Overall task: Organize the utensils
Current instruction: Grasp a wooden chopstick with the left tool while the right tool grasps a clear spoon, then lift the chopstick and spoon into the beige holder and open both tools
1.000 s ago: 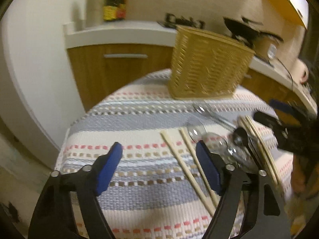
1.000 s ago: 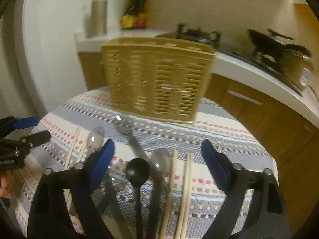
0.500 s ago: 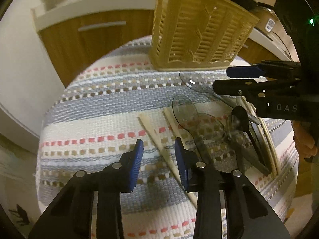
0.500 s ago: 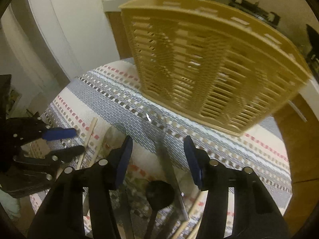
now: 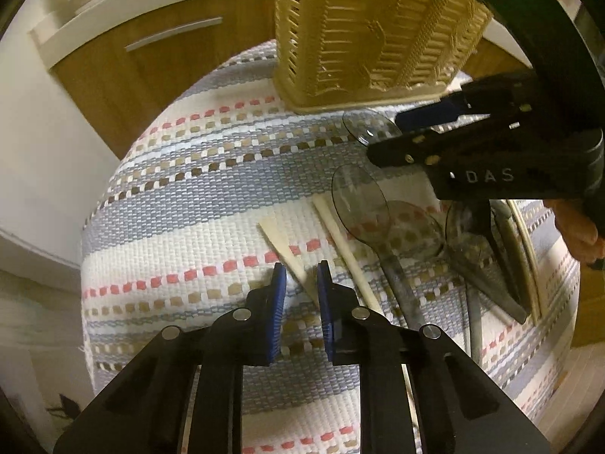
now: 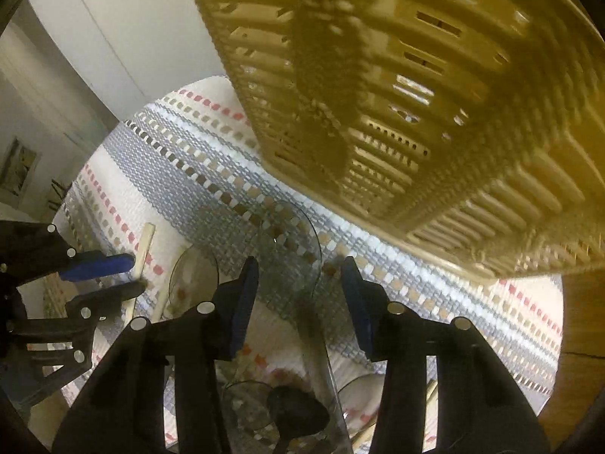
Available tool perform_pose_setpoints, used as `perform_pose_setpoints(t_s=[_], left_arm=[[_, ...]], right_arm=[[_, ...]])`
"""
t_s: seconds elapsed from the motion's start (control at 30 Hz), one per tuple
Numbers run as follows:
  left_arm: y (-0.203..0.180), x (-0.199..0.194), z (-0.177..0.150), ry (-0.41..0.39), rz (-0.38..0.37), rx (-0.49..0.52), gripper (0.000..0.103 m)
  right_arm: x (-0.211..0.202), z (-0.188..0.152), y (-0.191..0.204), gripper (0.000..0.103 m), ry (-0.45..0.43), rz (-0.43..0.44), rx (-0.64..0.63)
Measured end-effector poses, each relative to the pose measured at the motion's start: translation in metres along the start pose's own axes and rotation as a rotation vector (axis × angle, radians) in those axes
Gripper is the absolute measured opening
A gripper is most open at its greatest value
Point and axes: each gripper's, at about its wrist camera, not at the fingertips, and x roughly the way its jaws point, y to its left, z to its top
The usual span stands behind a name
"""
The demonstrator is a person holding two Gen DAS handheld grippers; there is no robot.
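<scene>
Chopstick [image 5: 291,255] sits between the closing left gripper [image 5: 301,287] pads, clear spoon [image 6: 291,253] between the closing, still-wide right gripper [image 6: 298,283] jaws, both near the slatted basket [image 5: 370,34] beyond, presumably their destination.

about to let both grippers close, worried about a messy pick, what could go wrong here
1. The left gripper is closing around one chopstick; it lies flat on the woven cloth, so the pads may slip off or snag the weave.
2. The right gripper is closing over a clear spoon in an overlapping pile; lifting may drag its neighbours.
3. The basket stands close ahead of the right gripper and could get bumped.
</scene>
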Motion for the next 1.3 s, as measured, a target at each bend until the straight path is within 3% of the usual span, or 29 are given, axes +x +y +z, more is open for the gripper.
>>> perform_pose_setpoints(t_s=[0.27, 0.43, 0.5, 0.77, 0.93, 1.1, 1.3], left_arm=[[-0.011, 0.009, 0.021, 0.072, 0.061, 0.072, 0.015], [-0.017, 0.009, 0.022, 0.041, 0.106, 0.072, 0.003], [-0.018, 0.005, 0.015, 0.024, 0.097, 0.062, 0.003], [-0.021, -0.048, 0.000, -0.269, 0.022, 0.014, 0.003], [-0.016, -0.093, 0.000, -0.459, -0.024, -0.026, 0.003], [-0.024, -0.127, 0.019, -0.623, -0.039, -0.031, 0.003], [-0.042, -0.184, 0.050, -0.816, -0.068, -0.040, 0.003]], right_arm=[[0.011, 0.008, 0.015, 0.029, 0.023, -0.038, -0.044], [0.004, -0.002, 0.013, 0.029, -0.021, -0.022, -0.037], [-0.004, -0.011, 0.014, 0.029, -0.053, -0.019, -0.043], [-0.072, -0.055, 0.012, 0.029, -0.297, 0.002, -0.080], [-0.129, -0.082, -0.003, 0.029, -0.460, 0.030, -0.038], [-0.187, -0.099, -0.026, 0.029, -0.617, 0.079, 0.041], [-0.246, -0.085, -0.053, 0.029, -0.782, 0.143, 0.113]])
